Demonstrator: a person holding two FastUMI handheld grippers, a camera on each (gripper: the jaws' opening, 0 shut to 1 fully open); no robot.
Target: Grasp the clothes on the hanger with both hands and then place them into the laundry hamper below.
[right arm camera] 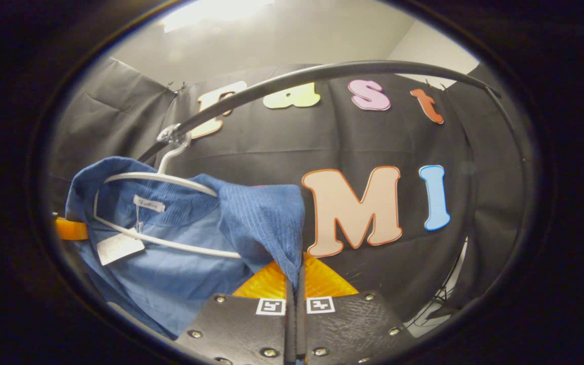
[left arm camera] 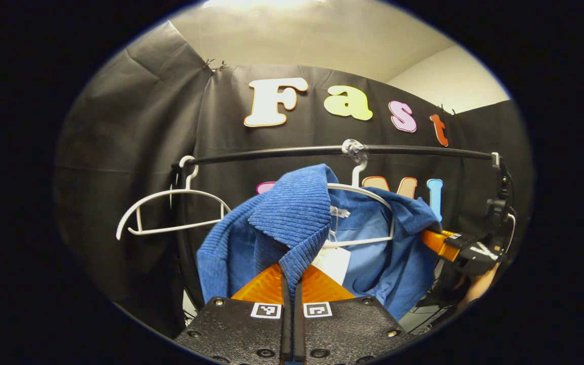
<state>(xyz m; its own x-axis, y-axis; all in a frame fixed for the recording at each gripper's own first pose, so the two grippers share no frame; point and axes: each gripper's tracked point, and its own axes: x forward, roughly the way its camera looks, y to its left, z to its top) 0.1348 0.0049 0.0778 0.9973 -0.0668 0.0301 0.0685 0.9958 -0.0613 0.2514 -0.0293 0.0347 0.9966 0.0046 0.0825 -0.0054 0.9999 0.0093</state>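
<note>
- The black metal clothes rail (left arm camera: 282, 151) runs level across the left gripper view; in the right gripper view the rail (right arm camera: 322, 71) arcs overhead, seen from close below.
- The blue ribbed knit garment (left arm camera: 292, 223) hangs on a white plastic hanger (left arm camera: 368, 203) hooked on the rail near its middle. In the right gripper view the garment (right arm camera: 170, 263) lies to the left, with its neck label and a white paper tag (right arm camera: 118, 247) inside the collar.
- The left gripper view adds a second, bare white hanger (left arm camera: 170, 213) on the rail's left end, well apart from the garment.
- The left claw (left arm camera: 292, 299) is closed tight on a fold of the garment's ribbed shoulder, which is lifted off the hanger and drapes down between the two fingers.
- The right claw (right arm camera: 295, 299) is likewise closed, both fingers pressing a fold of the garment's other shoulder.
- In the left gripper view the right claw (left arm camera: 431, 238) shows at the garment's far edge, with a hand (left arm camera: 477, 286) holding it from below.
- In the right gripper view, part of the left claw (right arm camera: 71, 229) pokes out at the garment's left edge.
- Both claws point slightly upward towards the rail.
</note>
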